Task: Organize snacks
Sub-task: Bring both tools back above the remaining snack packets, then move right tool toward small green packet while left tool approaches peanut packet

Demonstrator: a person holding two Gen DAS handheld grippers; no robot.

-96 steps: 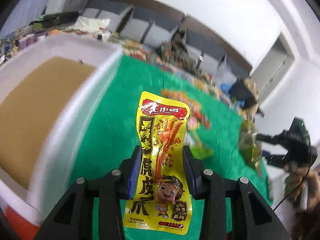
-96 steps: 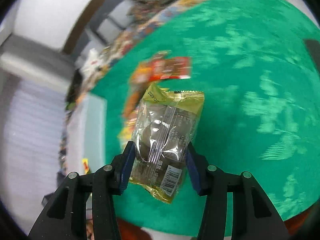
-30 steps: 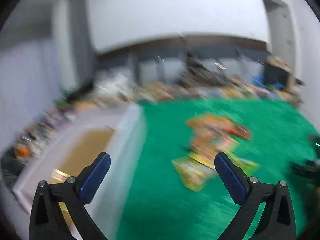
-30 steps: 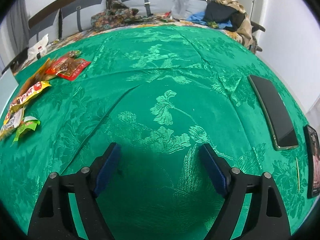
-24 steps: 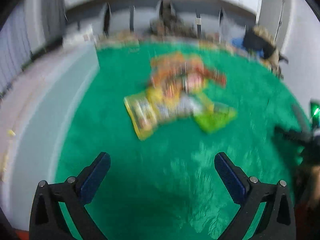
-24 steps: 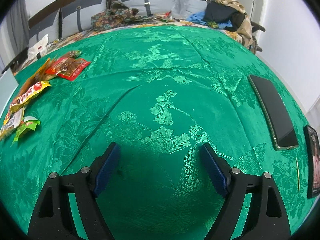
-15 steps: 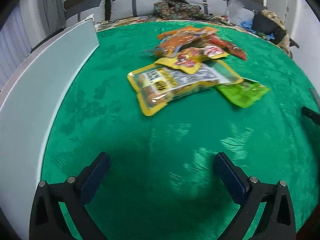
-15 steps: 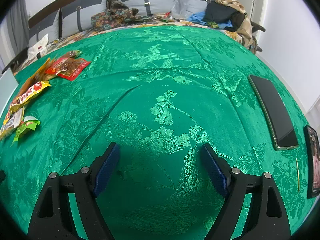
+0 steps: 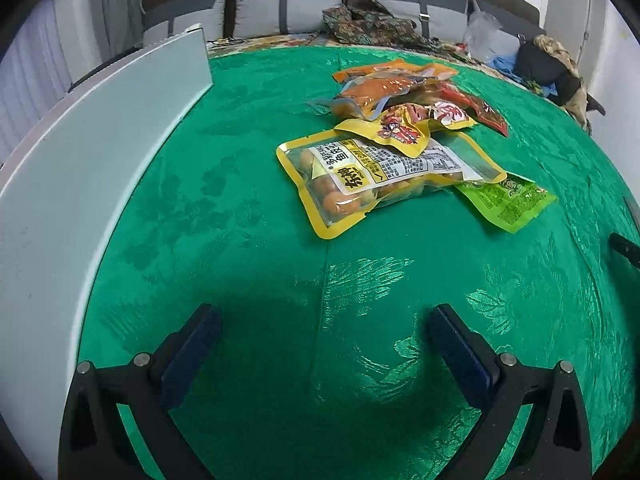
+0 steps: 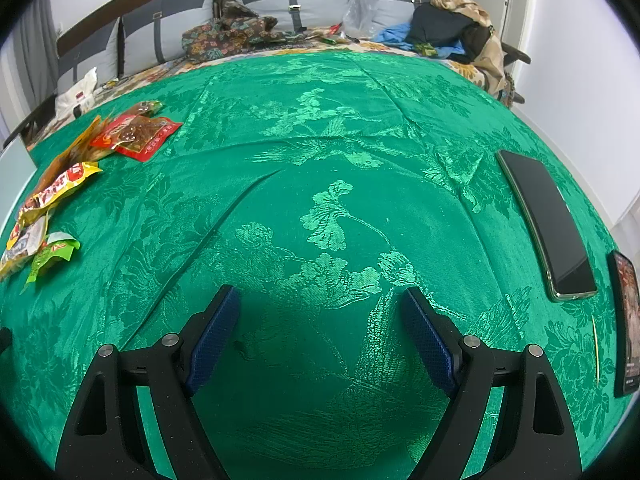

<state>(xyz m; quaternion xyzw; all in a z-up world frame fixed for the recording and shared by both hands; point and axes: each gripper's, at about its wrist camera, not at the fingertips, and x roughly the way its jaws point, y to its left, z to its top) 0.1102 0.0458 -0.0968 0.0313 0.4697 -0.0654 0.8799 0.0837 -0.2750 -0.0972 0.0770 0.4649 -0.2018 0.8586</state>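
Observation:
A heap of snack packets lies on the green tablecloth (image 9: pixel 240 240). Nearest in the left wrist view is a clear yellow-edged bag of round snacks (image 9: pixel 384 176). A green packet (image 9: pixel 508 200) lies to its right, with a yellow-red packet (image 9: pixel 404 128), orange packets (image 9: pixel 384 84) and a red packet (image 9: pixel 476 108) behind. My left gripper (image 9: pixel 320 320) is open and empty, low over the cloth, short of the heap. My right gripper (image 10: pixel 320 304) is open and empty over bare cloth. In its view the red packet (image 10: pixel 136 136) and the green packet (image 10: pixel 52 256) lie far left.
The tall white wall of a box (image 9: pixel 80 184) runs along the table's left side. Two dark phones (image 10: pixel 548 224) (image 10: pixel 626 320) lie near the right edge. A sofa with cushions, patterned cloth (image 10: pixel 228 36) and clothes stands behind the table.
Both grippers held packets 3.2 s ago and are now open and empty. In the last second the left gripper swung from the box towards the snack heap and settled; the right one stayed still.

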